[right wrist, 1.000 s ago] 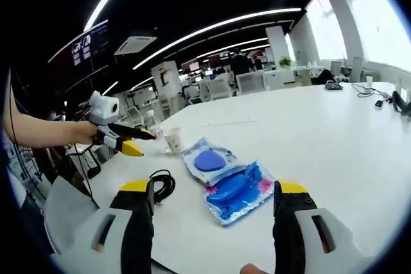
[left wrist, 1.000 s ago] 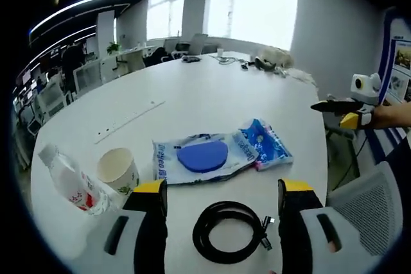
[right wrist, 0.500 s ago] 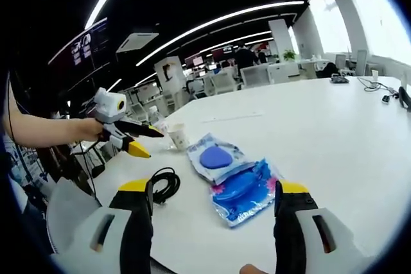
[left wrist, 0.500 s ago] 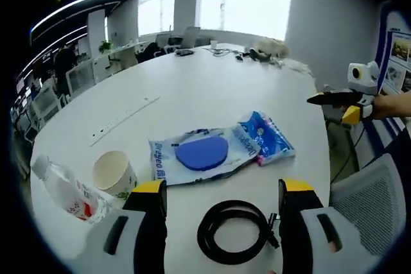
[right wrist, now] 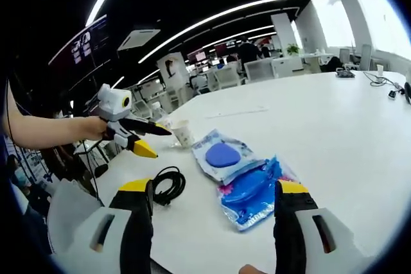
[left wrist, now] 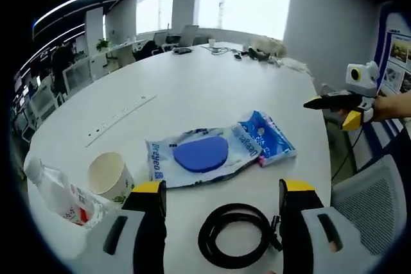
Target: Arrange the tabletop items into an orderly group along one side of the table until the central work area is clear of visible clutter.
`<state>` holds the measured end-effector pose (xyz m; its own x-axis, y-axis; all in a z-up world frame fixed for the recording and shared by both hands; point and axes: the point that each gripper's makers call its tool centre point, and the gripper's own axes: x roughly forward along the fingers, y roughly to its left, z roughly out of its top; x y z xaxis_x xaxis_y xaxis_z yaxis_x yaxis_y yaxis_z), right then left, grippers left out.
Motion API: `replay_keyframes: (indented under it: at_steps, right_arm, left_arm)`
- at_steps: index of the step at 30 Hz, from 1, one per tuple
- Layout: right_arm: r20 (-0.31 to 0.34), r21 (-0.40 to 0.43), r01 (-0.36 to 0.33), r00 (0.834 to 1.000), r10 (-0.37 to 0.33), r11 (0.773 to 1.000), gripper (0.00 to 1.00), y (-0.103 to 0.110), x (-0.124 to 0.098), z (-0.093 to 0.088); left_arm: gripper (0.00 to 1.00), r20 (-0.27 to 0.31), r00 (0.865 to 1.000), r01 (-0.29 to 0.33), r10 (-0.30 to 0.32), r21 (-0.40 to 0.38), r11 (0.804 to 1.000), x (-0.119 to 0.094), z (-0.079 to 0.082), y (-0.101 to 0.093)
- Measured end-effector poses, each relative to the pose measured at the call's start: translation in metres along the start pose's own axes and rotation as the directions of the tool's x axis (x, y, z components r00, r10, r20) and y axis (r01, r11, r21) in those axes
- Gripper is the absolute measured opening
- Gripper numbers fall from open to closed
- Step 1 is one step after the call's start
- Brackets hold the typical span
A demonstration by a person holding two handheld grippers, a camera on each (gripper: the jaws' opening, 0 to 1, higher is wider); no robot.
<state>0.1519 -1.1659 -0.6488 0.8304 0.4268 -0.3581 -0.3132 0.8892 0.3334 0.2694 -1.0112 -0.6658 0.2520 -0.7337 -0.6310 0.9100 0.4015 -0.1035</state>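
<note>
On the white table (left wrist: 192, 88) lie a white packet with a blue disc (left wrist: 199, 155), a blue packet (left wrist: 268, 142) touching its right end, a black cable coil (left wrist: 234, 235), a paper cup (left wrist: 109, 174) and a plastic bottle (left wrist: 54, 190) on its side. My left gripper (left wrist: 221, 190) hovers open over the cable coil, holding nothing. My right gripper (right wrist: 215, 190) is open above the table edge, near the blue packet (right wrist: 250, 190). Each gripper appears in the other's view: the right gripper (left wrist: 331, 110) beyond the table's right edge, the left gripper (right wrist: 154, 140) above the cable coil (right wrist: 168, 186).
A long socket strip (left wrist: 119, 119) is set into the table behind the cup. Cables and small items (left wrist: 257, 52) lie at the far end. A mesh chair (left wrist: 376, 203) stands off the right edge. Office desks and chairs (right wrist: 257, 68) fill the background.
Both views have shifted a little with the hands, so the packets and cable sit slightly differently in frame. Nothing on the table has moved. Both grippers stay open.
</note>
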Motion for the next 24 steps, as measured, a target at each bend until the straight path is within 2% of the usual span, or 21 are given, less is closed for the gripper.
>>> replay_keyframes:
  at_steps: [7, 20, 24]
  right_arm:
    - [-0.007, 0.017, 0.010, 1.000, -0.010, 1.000, 0.73, -0.004, 0.004, 0.000]
    - [-0.044, 0.048, -0.002, 0.999, 0.004, 0.999, 0.68, -0.001, 0.013, -0.012]
    - [-0.051, 0.058, 0.000, 0.999, 0.003, 0.998, 0.66, -0.002, 0.020, -0.010]
  left_arm:
    - [0.68, -0.001, 1.000, 0.009, -0.009, -0.005, 1.000, 0.007, -0.001, 0.005]
    - [0.68, 0.000, 1.000, -0.016, 0.017, -0.012, 1.000, 0.015, 0.001, 0.020]
    - [0.68, 0.010, 0.999, -0.030, 0.030, -0.012, 0.999, 0.020, 0.006, 0.025]
